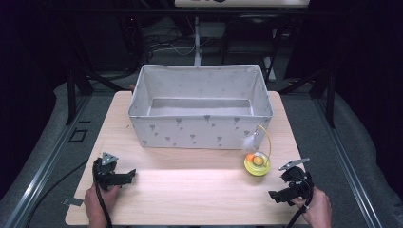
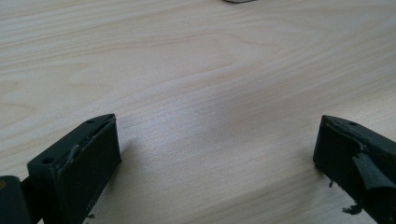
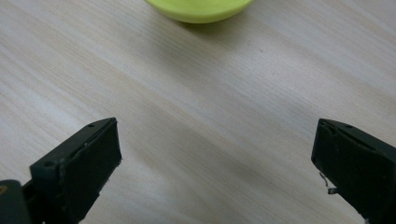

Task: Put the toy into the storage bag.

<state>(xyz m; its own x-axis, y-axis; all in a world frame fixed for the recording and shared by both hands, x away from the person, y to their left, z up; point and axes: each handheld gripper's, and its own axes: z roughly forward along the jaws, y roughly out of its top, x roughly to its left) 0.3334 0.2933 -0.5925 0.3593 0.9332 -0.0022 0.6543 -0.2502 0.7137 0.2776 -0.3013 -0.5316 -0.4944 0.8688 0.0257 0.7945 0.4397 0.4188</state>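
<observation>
- The yellow toy (image 1: 257, 164) sits on the table (image 1: 190, 190) at lower right of centre in the high view. It is a round yellow-green dish with an orange ball and a paler ball in it, and a thin curved wire rising from it with a whitish tuft at the tip.
- The toy lies just in front of the right end of the fabric box (image 1: 201, 107), close to its front wall; whether the tuft touches the wall cannot be told.
- The box takes up the middle of the high view and looks empty inside.
- The right gripper (image 1: 283, 191) is at lower right of the high view, near the toy and not touching it. Its jaws are spread wide with only bare wood between them; in the right gripper view the toy's rim (image 3: 200, 9) shows at the top edge.
- The left gripper (image 1: 124, 175) is at lower left, well apart from the toy, its jaws also spread wide over bare wood.
- As I judge it, the work is at its very start: nothing is gripped or lifted yet. Reaching, gripping the toy and moving it, likely into the box, are all left.
</observation>
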